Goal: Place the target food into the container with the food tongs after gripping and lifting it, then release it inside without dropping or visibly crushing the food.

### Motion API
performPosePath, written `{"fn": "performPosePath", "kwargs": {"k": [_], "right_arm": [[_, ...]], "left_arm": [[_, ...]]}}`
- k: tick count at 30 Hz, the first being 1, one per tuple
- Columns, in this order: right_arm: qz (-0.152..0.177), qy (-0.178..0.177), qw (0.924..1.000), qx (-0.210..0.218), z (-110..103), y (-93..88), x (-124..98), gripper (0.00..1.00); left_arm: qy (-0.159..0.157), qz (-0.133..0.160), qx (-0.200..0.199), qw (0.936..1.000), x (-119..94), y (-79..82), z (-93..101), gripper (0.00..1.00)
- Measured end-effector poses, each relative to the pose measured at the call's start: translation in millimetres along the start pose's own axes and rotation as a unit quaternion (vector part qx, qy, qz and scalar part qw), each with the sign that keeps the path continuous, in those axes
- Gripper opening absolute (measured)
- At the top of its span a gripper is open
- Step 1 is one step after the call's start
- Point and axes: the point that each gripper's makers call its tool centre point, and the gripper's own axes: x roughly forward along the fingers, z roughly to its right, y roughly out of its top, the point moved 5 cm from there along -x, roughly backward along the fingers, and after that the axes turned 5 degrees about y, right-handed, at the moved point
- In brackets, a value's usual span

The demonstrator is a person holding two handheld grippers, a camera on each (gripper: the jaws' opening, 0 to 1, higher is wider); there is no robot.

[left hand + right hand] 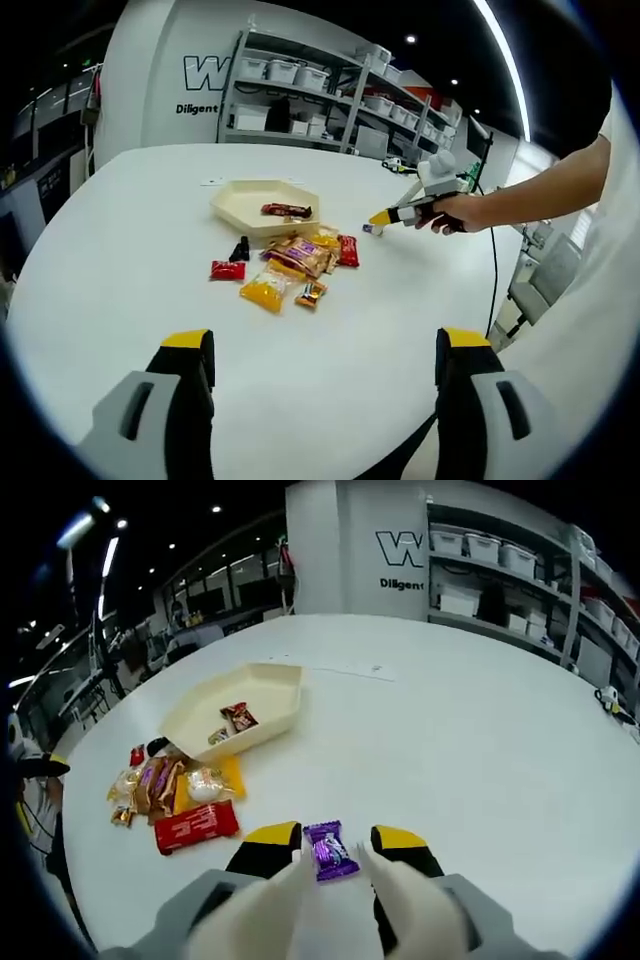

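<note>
Purple candy (330, 850) between right fingers (400, 842)

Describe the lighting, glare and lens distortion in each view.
Left gripper view: even overhead light, soft glare on the round white table, fisheye bending the grey metal shelving and a ceiling light strip. Right gripper view: ceiling spots flare top left, the table edge curves, and the white tongs around the purple wrapped candy look washed out and soft.
</note>
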Motion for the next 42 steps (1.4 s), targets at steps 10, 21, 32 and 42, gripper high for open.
{"fn": "performPosePath", "kwargs": {"k": [10,21,32,42], "right_arm": [[0.001,0.000,0.9999,-0.012,1.7,3.9,5.6,0.16],[-0.001,0.011,0.9979,0.063,1.9,3.5,-0.1,0.13],[0.050,0.029,0.9956,0.073,-20.3,38.1,-16.9,0.14],[0.086,0.062,0.9911,0.081,-50.5,78.3,-17.7,0.14]], "left_arm": [[0.002,-0.006,-0.002,1.0000,2.1,-1.0,-0.7,0.90],[-0.002,-0.004,-0.001,1.0000,5.3,3.9,1.6,0.89],[-0.008,0.003,0.001,1.0000,9.5,5.1,-0.5,0.90],[-0.009,0.011,0.001,0.9999,8.1,6.2,-1.4,0.90]]}}
